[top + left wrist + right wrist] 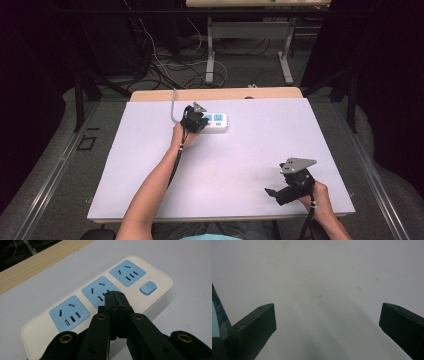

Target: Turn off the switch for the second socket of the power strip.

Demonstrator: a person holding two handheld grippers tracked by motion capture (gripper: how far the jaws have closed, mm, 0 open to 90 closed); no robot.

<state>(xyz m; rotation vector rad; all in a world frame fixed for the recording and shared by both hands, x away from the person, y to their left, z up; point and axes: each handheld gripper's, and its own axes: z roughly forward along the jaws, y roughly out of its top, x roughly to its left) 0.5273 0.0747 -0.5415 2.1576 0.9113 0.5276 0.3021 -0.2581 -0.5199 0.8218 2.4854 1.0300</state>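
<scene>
At the 12 o'clock side of the white table surface [150, 165], a white power strip [216, 121] lies flat, its length running from 9 to 3 o'clock. The strip carries three blue socket faces [69, 313] in a row and a blue switch button [148, 287] at one end. A grey cable [173, 105] leaves the strip's 9 o'clock end and climbs toward the wooden table edge [215, 93] at 12 o'clock.

The left gripper [194, 120] sits over the 9 o'clock end of the strip. In the left gripper view its two black jaws are pressed together with nothing between them, and their joined tip [114, 295] lies over the middle socket face; contact with the socket cannot be confirmed. The jaws hide part of that socket.

The right gripper [274, 192] rests near the 5 o'clock corner of the table, well apart from the strip. Its jaws stand wide apart and empty over bare white surface [319, 285].

Beyond the table at 12 o'clock, loose cables [165, 65] lie on the floor beside the metal legs [211, 55] of a second table. Nothing stands between either gripper and the strip.
</scene>
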